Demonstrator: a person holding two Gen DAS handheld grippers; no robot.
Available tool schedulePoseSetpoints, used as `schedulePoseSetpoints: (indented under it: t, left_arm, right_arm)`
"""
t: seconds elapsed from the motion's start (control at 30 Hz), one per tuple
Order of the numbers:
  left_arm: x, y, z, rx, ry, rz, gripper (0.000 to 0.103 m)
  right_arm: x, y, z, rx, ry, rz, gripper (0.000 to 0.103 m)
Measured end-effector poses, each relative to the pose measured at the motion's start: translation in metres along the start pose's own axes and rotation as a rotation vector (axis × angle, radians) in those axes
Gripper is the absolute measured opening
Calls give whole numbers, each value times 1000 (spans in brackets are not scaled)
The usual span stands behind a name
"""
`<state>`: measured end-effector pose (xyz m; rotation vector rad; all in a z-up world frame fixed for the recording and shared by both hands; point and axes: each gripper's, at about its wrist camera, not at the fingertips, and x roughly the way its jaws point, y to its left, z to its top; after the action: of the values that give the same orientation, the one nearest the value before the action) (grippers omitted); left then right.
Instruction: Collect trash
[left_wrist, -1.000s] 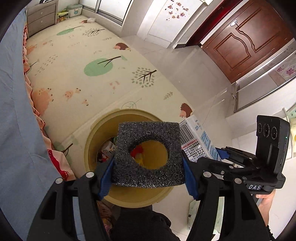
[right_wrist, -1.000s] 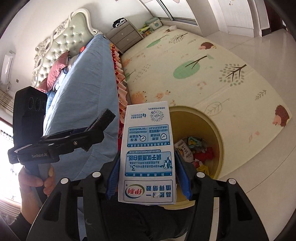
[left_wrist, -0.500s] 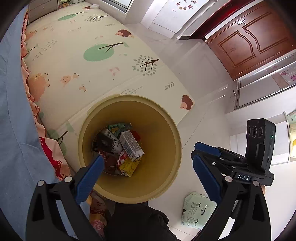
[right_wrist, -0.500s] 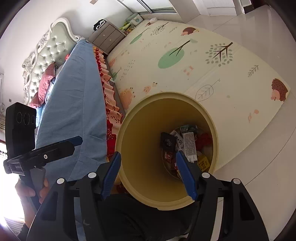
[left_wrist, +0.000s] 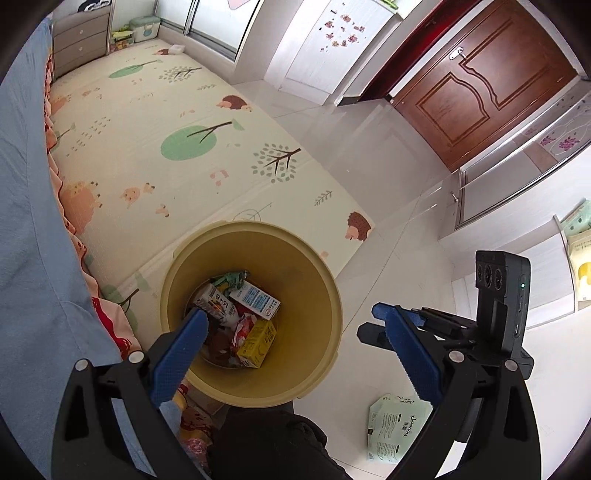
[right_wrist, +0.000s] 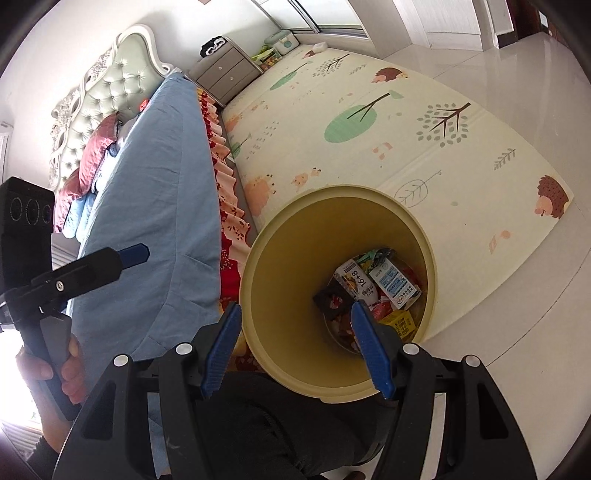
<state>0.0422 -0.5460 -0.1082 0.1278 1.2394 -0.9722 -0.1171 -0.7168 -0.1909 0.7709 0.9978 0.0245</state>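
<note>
You're holding both tongs empty over the yellow bin (left_wrist: 314, 373): left gripper (left_wrist: 295, 339) gaping wide, right gripper (right_wrist: 295, 328) w/ jaws apart. Cartons (right_wrist: 393, 284) & foam block (right_wrist: 330, 299) are lying at bin bottom; green packet (left_wrist: 395, 424) on floor, right.

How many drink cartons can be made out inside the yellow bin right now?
3. In the bin: a "16+8" carton at left, a blue-and-white carton beside it, a yellow carton nearest the camera. Wrappers may hide more.
</note>
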Motion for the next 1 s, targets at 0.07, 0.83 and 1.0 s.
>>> schedulePoseSetpoints:
  t: [0.07, 0.83, 1.0]
  left_arm:
    - [-19, -4, -2, 20, -38, 4, 97]
    - [-259, 154, -128, -189, -400, 346, 98]
    - [-306, 204, -157, -289, -466, 435, 98]
  right_arm:
    - [-4, 13, 0, -29, -9, 1, 61]
    - [59, 309, -30, -561, 26, 163, 61]
    - [86, 379, -44, -669, 15, 190, 61]
